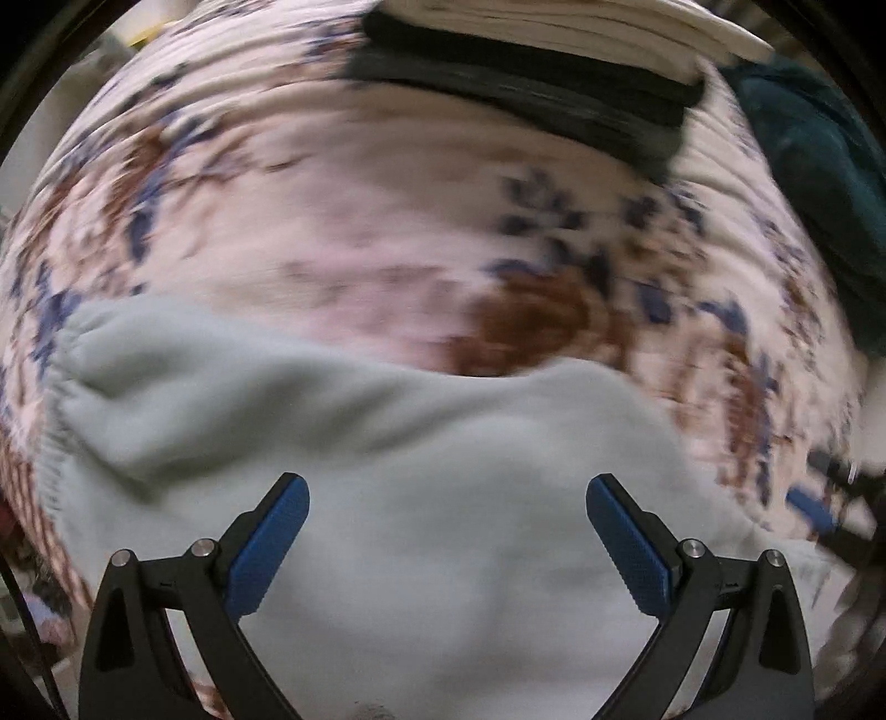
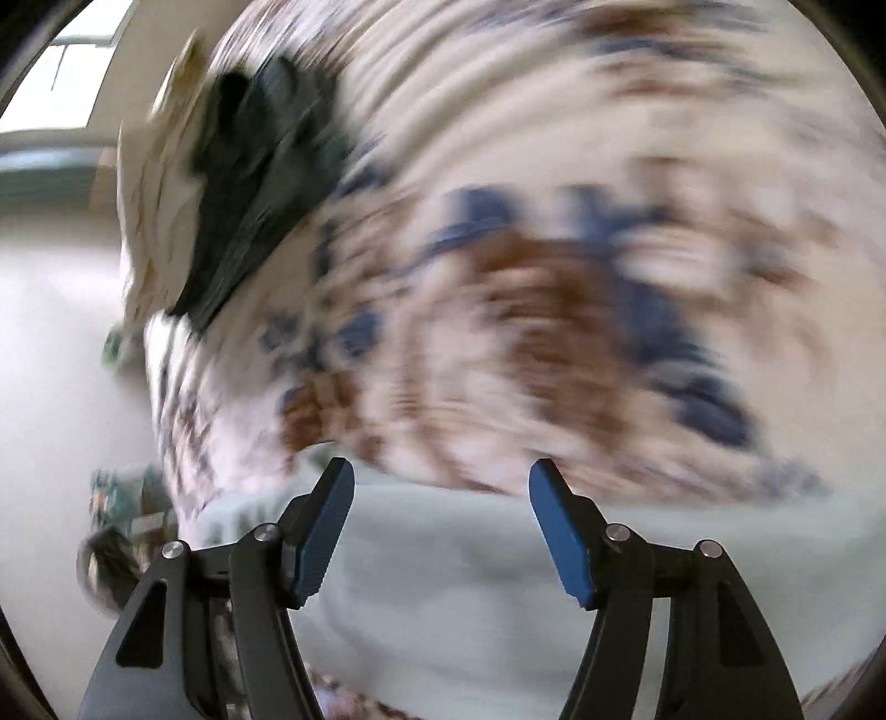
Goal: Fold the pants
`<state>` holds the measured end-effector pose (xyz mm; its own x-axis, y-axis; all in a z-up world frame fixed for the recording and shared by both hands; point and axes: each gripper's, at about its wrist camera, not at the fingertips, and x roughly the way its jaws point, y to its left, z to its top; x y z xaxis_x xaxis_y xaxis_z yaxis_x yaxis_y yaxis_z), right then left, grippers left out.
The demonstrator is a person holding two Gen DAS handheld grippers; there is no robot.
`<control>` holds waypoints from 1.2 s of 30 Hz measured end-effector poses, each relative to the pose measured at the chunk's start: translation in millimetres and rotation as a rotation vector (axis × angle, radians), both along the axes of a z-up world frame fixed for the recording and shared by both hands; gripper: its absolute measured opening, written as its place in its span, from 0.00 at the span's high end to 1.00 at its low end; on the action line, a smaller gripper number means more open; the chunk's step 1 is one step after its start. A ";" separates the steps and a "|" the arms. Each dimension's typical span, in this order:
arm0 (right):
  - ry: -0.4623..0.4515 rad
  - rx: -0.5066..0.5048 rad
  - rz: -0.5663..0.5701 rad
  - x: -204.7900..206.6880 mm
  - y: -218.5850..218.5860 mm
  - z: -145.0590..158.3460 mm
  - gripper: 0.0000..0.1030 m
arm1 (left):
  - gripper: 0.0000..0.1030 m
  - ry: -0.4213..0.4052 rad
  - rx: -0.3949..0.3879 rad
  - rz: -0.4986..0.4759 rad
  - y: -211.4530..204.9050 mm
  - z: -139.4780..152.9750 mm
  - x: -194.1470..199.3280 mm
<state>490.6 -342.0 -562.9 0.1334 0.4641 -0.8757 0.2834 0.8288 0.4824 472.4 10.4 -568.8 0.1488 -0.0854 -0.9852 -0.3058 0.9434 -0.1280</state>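
Observation:
Pale grey-green pants [image 1: 421, 531] lie on a floral bedspread [image 1: 343, 221], filling the lower half of the left wrist view; their gathered elastic waistband [image 1: 66, 376] is at the left. My left gripper [image 1: 447, 487] hangs over them, open, nothing between its blue pads. In the blurred right wrist view the same pants [image 2: 454, 581] lie below my right gripper [image 2: 442, 471], which is open and empty above the cloth's far edge. The right gripper's blue pad [image 1: 808, 507] shows at the right edge of the left wrist view.
A stack of folded clothes, dark [image 1: 526, 99] under cream [image 1: 554, 27], sits at the far side of the bed. A dark teal cloth [image 1: 814, 166] lies at the right. The bed's edge and pale floor [image 2: 55, 360] show at the left of the right wrist view.

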 end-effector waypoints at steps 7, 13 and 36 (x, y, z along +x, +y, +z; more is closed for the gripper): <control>0.014 -0.185 -0.437 -116.0 -202.8 20.3 0.31 | 0.00 -0.026 0.025 -0.206 -100.0 -2.7 -1.4; -0.013 -0.292 -0.585 -143.6 -387.8 24.0 0.31 | 0.00 -0.028 0.073 -0.334 -216.8 -16.9 -3.8; -0.018 -0.252 -0.342 -84.0 -451.4 -1.6 0.18 | 0.00 -0.027 0.151 -0.430 -350.8 -35.3 -10.3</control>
